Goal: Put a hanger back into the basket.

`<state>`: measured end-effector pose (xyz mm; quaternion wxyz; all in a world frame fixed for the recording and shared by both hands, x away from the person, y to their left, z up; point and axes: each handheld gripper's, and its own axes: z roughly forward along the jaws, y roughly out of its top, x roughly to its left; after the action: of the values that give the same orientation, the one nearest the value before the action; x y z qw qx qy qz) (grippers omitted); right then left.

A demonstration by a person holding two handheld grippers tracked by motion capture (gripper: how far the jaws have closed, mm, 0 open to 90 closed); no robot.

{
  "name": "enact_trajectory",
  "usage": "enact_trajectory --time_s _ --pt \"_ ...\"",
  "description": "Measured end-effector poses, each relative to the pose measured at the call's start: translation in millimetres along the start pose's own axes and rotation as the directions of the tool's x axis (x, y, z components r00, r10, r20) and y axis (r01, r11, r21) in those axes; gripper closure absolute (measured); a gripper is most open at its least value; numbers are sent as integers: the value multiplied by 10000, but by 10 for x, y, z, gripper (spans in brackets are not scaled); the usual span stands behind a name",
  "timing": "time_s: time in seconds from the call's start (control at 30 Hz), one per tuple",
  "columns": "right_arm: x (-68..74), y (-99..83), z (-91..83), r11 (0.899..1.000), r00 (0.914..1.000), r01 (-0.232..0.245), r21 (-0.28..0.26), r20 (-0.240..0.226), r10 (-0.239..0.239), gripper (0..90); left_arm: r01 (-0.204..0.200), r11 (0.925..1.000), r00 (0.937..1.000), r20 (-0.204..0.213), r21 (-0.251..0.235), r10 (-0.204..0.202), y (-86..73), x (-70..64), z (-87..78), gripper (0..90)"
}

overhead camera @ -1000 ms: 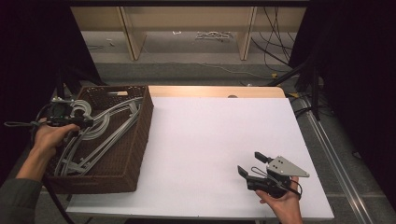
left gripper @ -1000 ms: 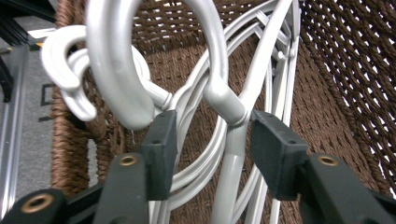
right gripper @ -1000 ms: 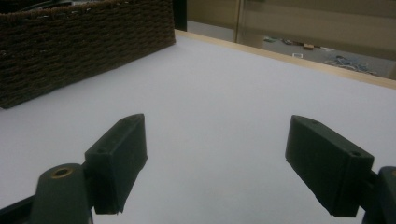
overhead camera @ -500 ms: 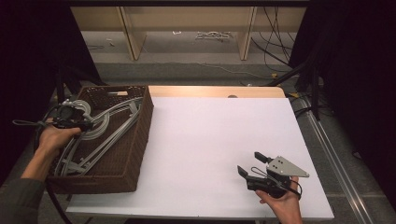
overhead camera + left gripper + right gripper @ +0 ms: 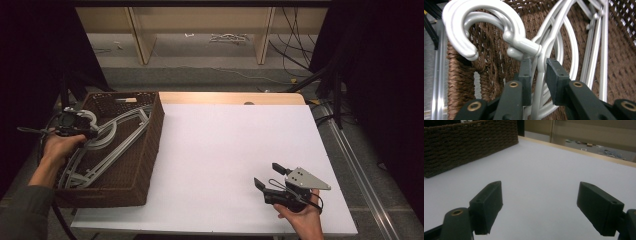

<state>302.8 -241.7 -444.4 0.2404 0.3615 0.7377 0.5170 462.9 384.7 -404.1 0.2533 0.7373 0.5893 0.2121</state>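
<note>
High view looks down; both claw views (close-up) share the basket (image 5: 145,165).

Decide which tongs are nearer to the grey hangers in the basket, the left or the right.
Left. The left tongs straddle a hanger just below its hook, inside the basket. The right tongs rest far off on the white table, jaws wide apart.
</note>
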Motion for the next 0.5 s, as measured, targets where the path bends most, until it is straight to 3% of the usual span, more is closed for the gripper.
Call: enact_trajectory --time_s 0.1,0.3,0.43,0.5 --pt "-7 -2 0 10000 10000 -26 14 11 26 216 -379 9993 9991 -192 -26 378 2 -37 -59 701" --pt "-6 0 -1 10000 10000 -10 -2 15 10 216 -508 9981 9986 -186 -352 502 -10 -88 -172 600" --pt "-8 0 -2 10000 10000 -46 -15 69 46 216 -351 9947 9994 -8 -965 352 -27 -163 -267 512" --pt "-8 0 -2 10000 10000 -26 -21 82 26 216 -533 9924 9985 58 -1107 542 -40 -215 -319 474"
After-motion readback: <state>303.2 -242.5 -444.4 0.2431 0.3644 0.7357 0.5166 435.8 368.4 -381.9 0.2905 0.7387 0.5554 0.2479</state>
